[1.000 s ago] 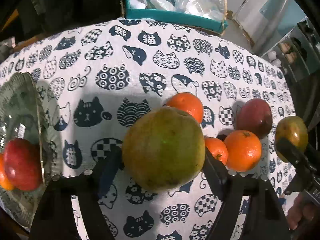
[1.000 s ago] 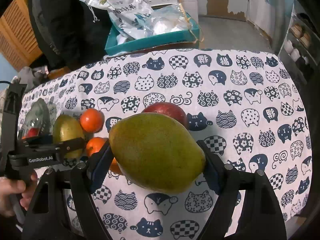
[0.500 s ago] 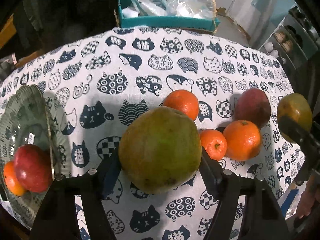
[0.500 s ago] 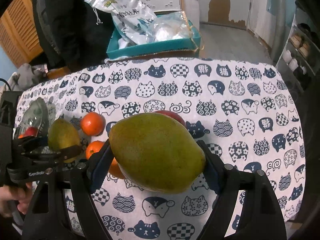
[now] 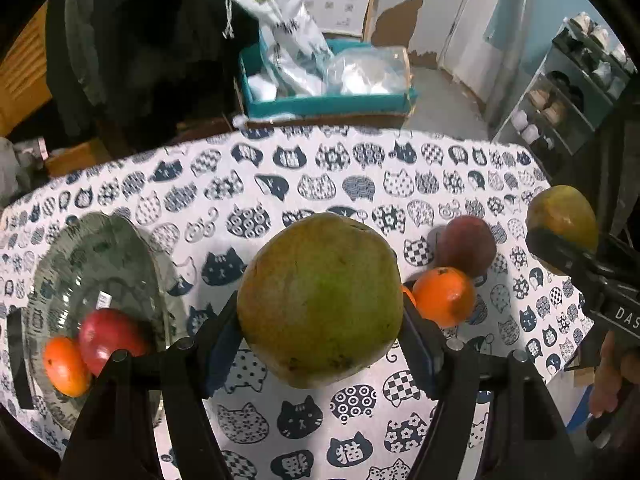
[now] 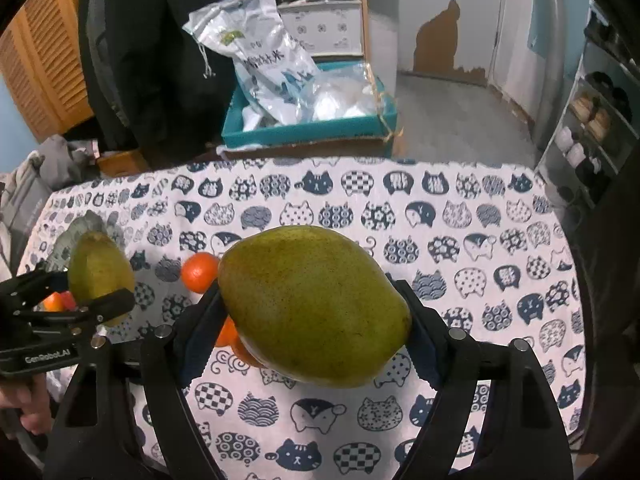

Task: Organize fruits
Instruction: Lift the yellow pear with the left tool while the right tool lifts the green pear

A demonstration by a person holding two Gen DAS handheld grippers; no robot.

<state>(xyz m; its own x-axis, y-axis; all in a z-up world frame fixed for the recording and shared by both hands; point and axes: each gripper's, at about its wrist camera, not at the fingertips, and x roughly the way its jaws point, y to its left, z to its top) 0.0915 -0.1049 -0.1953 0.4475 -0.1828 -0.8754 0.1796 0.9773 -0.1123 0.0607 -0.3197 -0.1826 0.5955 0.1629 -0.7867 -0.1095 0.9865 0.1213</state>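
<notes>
My left gripper [image 5: 320, 320] is shut on a large green mango [image 5: 320, 300], held above the cat-print tablecloth [image 5: 280, 184]. My right gripper [image 6: 310, 320] is shut on a second green mango [image 6: 312, 304], also off the table. Each gripper shows at the edge of the other's view, the right one [image 5: 560, 240] and the left one [image 6: 100, 292]. A glass bowl [image 5: 92, 256] at the left holds a red fruit [image 5: 110, 336] and an orange [image 5: 64, 366]. On the cloth lie a dark red fruit [image 5: 466, 246] and an orange [image 5: 444, 296]. Another orange [image 6: 200, 272] shows in the right wrist view.
A teal box [image 5: 320, 102] with plastic bags stands beyond the table's far edge. A shelf of shoes [image 5: 568, 92] is at the right. A dark coat [image 6: 168, 60] hangs behind the table. A hand [image 5: 608, 384] grips the right tool's handle.
Both grippers have risen with their mangoes, so the table looks farther below and more of the room shows. The fruit on the cloth has not moved.
</notes>
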